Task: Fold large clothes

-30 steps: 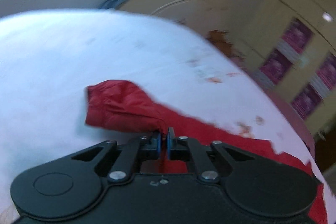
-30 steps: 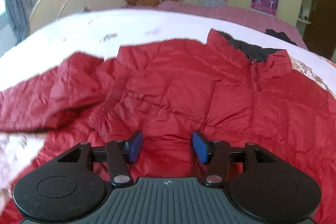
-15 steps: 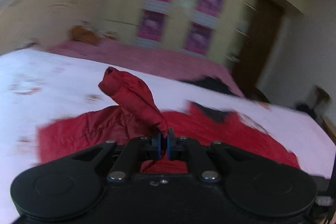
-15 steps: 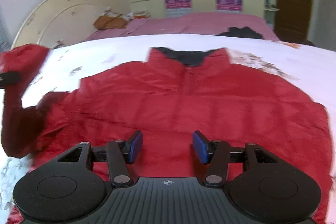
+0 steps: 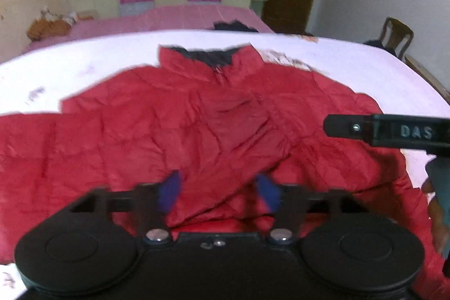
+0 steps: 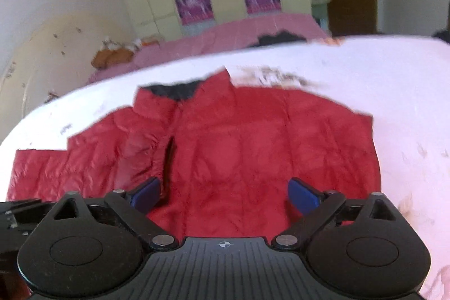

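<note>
The left gripper (image 5: 218,191) has just been opening, nothing pinched between its blue pads. The right gripper (image 6: 225,194) has spread wide too, empty. Both hover above the red jacket (image 6: 253,148), spread on the white bed (image 6: 407,92).

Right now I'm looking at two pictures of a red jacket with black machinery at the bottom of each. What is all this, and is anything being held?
There is no robot here: a person holds a two-fingered claw in each hand, each with a camera looking along its fingers. One picture comes from the left claw, the other from the right claw. The black bar at the right edge of the left picture is probably the right claw seen from the side. A red jacket lies spread on a white bed cover, collar away from us. One sleeve lies folded across the jacket's front. Both claws have just been opening, and neither holds anything.
</note>
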`<control>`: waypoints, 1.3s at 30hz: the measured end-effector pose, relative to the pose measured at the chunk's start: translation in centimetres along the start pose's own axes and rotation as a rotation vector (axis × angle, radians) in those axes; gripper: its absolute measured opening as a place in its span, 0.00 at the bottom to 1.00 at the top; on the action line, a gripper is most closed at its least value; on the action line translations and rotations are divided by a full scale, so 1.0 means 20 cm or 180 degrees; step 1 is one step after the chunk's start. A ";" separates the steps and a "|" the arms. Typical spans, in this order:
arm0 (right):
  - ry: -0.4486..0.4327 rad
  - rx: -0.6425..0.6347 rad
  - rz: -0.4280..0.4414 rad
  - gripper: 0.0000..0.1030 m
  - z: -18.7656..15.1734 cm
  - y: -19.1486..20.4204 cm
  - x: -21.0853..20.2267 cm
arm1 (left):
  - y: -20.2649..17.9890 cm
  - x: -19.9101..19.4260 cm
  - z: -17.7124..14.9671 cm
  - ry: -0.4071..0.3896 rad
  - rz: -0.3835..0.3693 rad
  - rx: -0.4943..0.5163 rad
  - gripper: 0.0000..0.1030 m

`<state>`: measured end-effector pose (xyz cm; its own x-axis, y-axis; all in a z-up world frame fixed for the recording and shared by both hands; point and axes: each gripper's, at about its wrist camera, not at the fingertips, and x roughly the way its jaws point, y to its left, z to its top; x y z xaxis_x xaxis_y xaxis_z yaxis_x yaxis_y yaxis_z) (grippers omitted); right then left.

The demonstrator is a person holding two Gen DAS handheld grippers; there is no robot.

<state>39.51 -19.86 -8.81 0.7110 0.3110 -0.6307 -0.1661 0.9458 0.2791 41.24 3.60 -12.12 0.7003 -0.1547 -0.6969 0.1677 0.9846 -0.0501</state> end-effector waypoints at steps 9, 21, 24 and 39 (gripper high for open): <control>0.0283 -0.0045 0.0347 0.93 0.05 0.19 0.25 | 0.24 -0.27 -0.08 -0.0170 0.0639 -0.0356 0.74; 0.0383 -0.0253 0.0500 0.18 0.10 0.25 0.25 | 0.48 -0.26 -0.28 0.0067 0.1182 -0.0622 0.72; 0.0146 -0.0200 0.0328 0.18 0.18 0.17 0.14 | 0.46 -0.20 -0.23 0.0017 0.1175 -0.0530 0.68; 0.0325 0.0426 -0.0446 0.18 -0.04 -0.35 -0.07 | 0.42 -0.03 -0.19 0.0007 0.1082 -0.0202 0.17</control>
<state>39.16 -26.91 -10.54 0.6466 0.1917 -0.7383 0.0266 0.9617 0.2730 39.61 12.32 -14.75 0.7072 0.1830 -0.6829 -0.1184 0.9829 0.1408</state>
